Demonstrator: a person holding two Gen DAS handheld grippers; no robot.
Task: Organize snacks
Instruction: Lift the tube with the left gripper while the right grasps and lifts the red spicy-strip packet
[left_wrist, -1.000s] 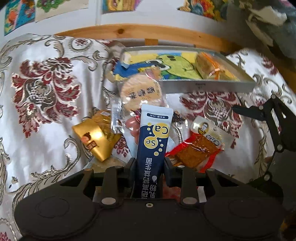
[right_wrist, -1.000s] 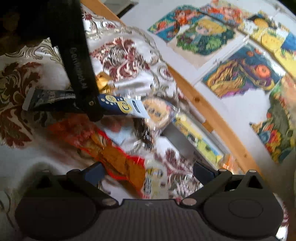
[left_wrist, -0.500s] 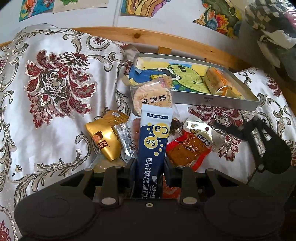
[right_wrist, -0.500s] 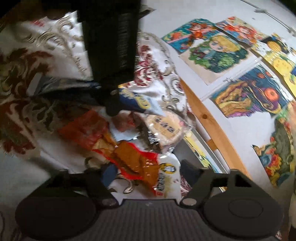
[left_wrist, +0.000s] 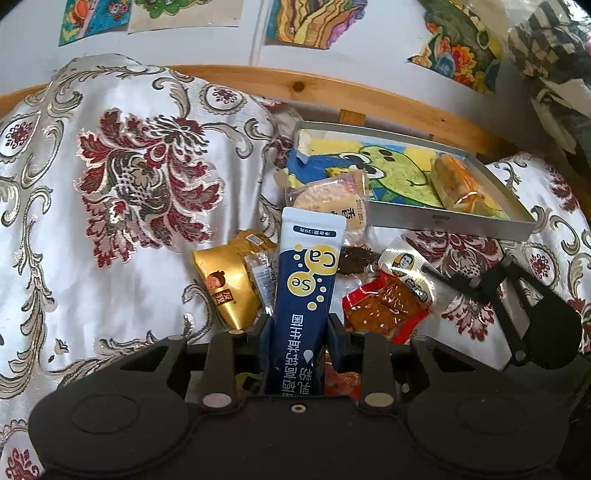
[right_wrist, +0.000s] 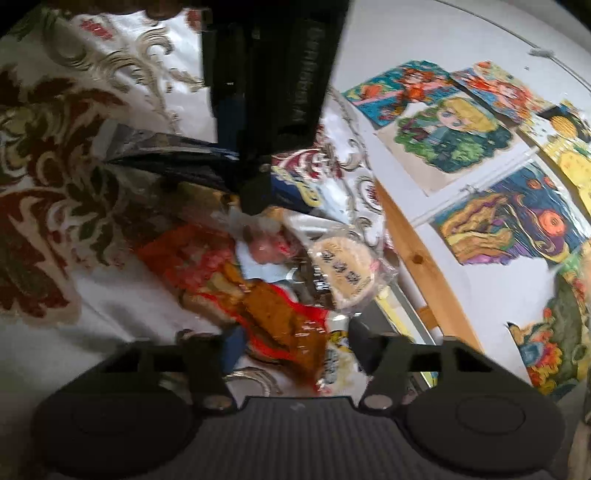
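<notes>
My left gripper (left_wrist: 297, 325) is shut on a dark blue sachet (left_wrist: 310, 280) marked "Ca Se", held up above the snack pile. Under it lie a gold packet (left_wrist: 225, 288), a round rice cracker pack (left_wrist: 328, 201) and a red dried-tofu packet (left_wrist: 384, 302). Behind them stands a metal tray (left_wrist: 443, 221) with an orange-wrapped snack (left_wrist: 456, 184) inside. My right gripper (right_wrist: 291, 343) is open, its fingers on either side of the red packet (right_wrist: 280, 317). In the right wrist view the left gripper (right_wrist: 269, 92) and the sachet (right_wrist: 177, 158) hang above.
The snacks rest on a white cloth with red flower patterns (left_wrist: 140, 184). A wooden rail (left_wrist: 332, 92) and a wall with coloured drawings (left_wrist: 314, 22) lie behind the tray. The right gripper (left_wrist: 517, 295) shows at the right of the left wrist view.
My left gripper has risen and drawn back with the blue sachet. The right gripper has moved in lower over the red packet, still open.
</notes>
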